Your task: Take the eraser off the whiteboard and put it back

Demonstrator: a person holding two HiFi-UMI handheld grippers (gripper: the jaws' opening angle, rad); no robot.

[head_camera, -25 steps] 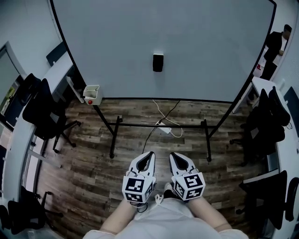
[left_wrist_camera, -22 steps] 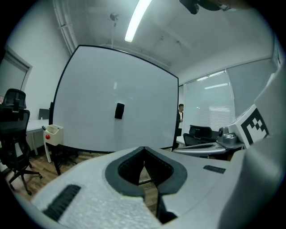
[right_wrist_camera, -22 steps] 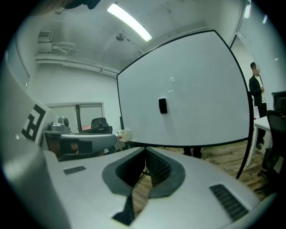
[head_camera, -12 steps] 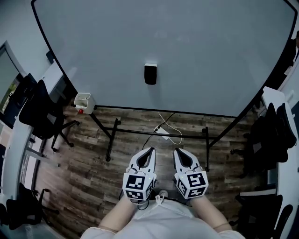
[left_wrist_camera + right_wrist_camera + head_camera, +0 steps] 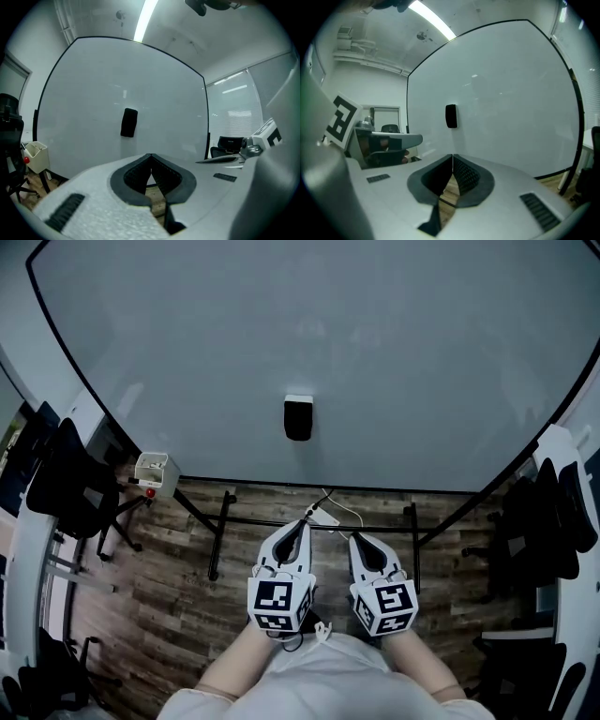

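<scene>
A black eraser [image 5: 298,417] sticks upright on the big whiteboard [image 5: 394,352], near its lower middle. It also shows in the left gripper view as the eraser [image 5: 129,123] and in the right gripper view as the eraser [image 5: 451,116]. My left gripper [image 5: 302,526] and right gripper [image 5: 356,542] are held side by side below the board, both pointing at it and well short of it. Both are shut with their tips touching and nothing between them. The left gripper's tips [image 5: 151,155] and the right gripper's tips [image 5: 453,156] sit below the eraser in their own views.
The whiteboard stands on a black frame [image 5: 217,540] over a wood floor, with a white power cable [image 5: 330,510] under it. A small white box [image 5: 152,469] hangs at the board's lower left. Black office chairs [image 5: 64,482] and desks line both sides.
I have walked closer to the whiteboard: it fills more of the head view and the eraser has dropped lower in the picture. Both grippers came along, still shut.
</scene>
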